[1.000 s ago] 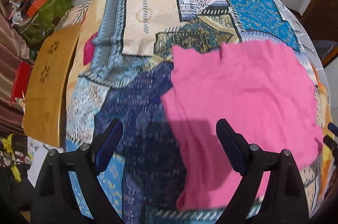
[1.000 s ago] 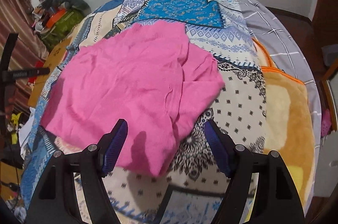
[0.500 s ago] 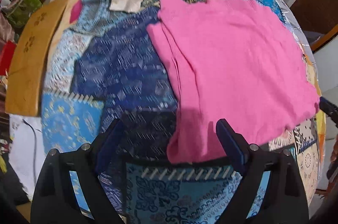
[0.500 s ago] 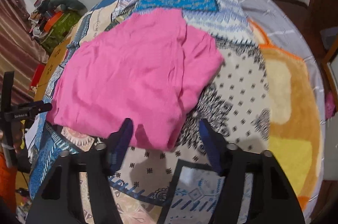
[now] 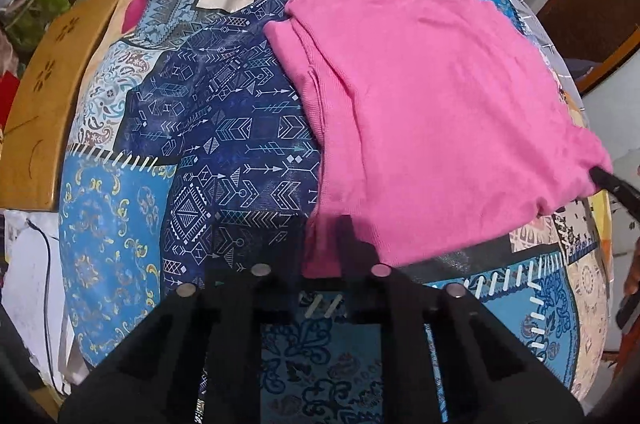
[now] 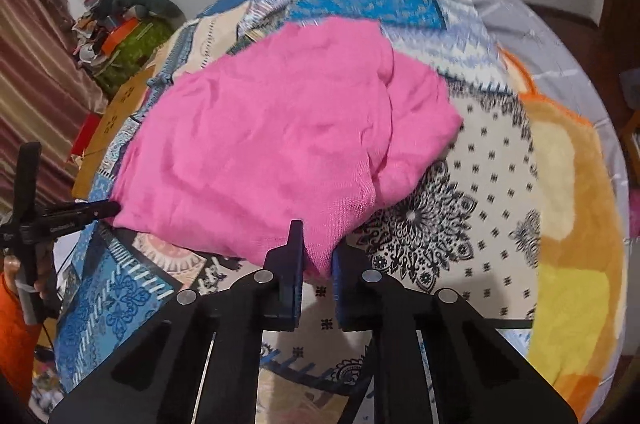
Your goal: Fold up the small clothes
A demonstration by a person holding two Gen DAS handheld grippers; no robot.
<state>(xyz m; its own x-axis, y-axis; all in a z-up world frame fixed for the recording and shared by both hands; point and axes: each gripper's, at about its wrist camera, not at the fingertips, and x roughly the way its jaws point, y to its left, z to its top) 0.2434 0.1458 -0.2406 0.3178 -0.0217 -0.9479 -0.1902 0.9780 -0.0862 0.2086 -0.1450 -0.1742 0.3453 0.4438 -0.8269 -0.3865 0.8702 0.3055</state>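
Note:
A pink knit garment [image 5: 432, 112] lies partly folded on a patchwork bedspread [image 5: 224, 128]. My left gripper [image 5: 320, 264] is shut on the garment's near left corner. In the right wrist view the same pink garment [image 6: 280, 144] fills the middle, and my right gripper [image 6: 316, 256] is shut on its near right corner. The left gripper [image 6: 96, 210] shows at the garment's left corner there, and the right gripper's tip [image 5: 604, 178] shows at the garment's right corner in the left wrist view.
A wooden board [image 5: 44, 96] lies along the bed's left edge. An orange and yellow blanket [image 6: 572, 224] covers the bed's right side. Clutter and a green bag [image 6: 132, 44] sit at the far left by a striped curtain [image 6: 32, 64].
Both grippers moved down to the garment's near edge and went from open to shut, each on a near corner of the pink garment.

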